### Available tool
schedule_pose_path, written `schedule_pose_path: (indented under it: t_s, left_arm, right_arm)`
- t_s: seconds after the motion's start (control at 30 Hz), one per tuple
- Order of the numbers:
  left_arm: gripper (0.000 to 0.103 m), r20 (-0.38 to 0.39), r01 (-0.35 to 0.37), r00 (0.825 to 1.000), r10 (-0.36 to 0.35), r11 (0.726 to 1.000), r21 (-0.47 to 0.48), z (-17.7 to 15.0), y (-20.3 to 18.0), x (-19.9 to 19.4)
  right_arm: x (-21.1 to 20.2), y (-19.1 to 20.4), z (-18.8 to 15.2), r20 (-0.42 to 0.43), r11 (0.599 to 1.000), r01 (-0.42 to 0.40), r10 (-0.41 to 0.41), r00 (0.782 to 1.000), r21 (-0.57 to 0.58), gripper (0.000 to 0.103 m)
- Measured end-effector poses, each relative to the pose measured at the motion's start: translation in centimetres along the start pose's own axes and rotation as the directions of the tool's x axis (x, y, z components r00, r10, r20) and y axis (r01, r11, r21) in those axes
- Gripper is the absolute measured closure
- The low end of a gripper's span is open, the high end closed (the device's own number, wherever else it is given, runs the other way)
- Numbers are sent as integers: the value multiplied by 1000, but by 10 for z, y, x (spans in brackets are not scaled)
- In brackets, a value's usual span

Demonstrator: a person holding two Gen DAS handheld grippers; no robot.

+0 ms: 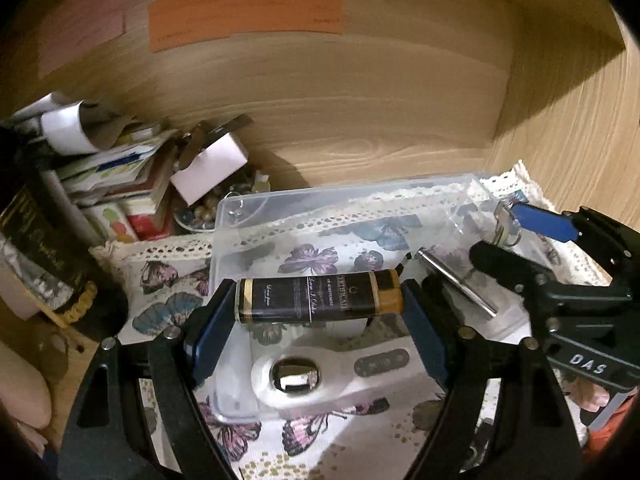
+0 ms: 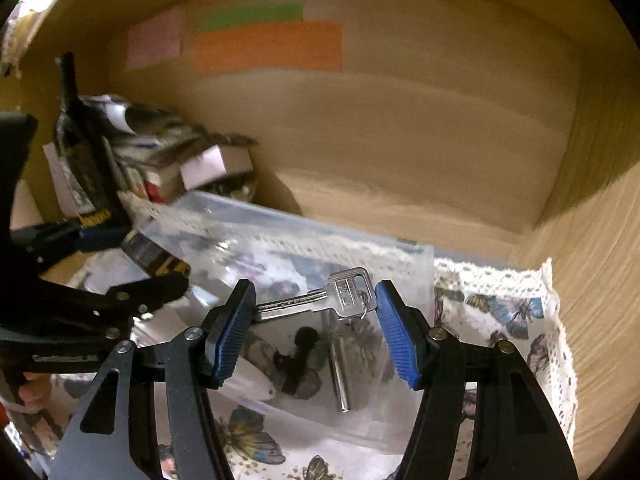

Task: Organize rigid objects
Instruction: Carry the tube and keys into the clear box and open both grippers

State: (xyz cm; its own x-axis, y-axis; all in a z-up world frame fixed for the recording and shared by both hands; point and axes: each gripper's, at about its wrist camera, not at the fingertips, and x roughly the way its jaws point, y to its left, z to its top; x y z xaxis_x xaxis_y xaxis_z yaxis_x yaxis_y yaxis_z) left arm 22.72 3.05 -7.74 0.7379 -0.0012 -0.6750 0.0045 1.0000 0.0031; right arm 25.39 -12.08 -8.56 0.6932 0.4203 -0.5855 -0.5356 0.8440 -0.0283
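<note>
Key (image 2: 338, 298) clenched endwise in right tongs (image 2: 316, 320); left tongs (image 1: 318, 312) grasp black tube (image 1: 318, 295) above clear bin (image 1: 240, 208).

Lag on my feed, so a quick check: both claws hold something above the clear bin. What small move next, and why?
Probably lower the right claw slightly and open it. Its silver key already hangs over the clear plastic bin, above the metal rod inside. The left claw grips the black and gold lighter over the same bin, so it can follow.
</note>
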Motion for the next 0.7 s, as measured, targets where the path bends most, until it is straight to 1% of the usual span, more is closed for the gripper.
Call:
schedule_pose_path:
  t_s: [0.17,0.27,0.37,0.47,0.53,0.67,0.7]
  left_arm:
    - [22,-20,6,1000,-5,1000,21,2,-6,13]
    - [22,-28,0,1000,1,1000,29,2,-7,18]
    - [22,-42,0,999,1,1000,27,2,-7,21]
    - [21,-44,0,999,1,1000,25,2,-6,18]
    - [18,-36,0,999,1,1000,19,4,-5,14]
    - [10,-6,19,1000,-19,1000,-5,6,-1,-8]
    - [8,2,23,1000,-23,1000,-11,6,0,-13]
  right_arm:
    - [19,-9,-6,-66,1000,10,-8,998,25,44]
    - [24,-10,-7,-79,999,32,-30,996,22,44]
    - [27,-10,-7,-86,999,35,-33,996,21,43]
    - [24,-9,-6,-75,998,60,-59,995,12,44]
    - [19,-8,-5,-62,997,75,-75,995,6,43]
    - [1,-8,-1,-17,996,92,-92,996,7,33]
    - [-4,-8,0,-6,995,96,-96,995,7,32]
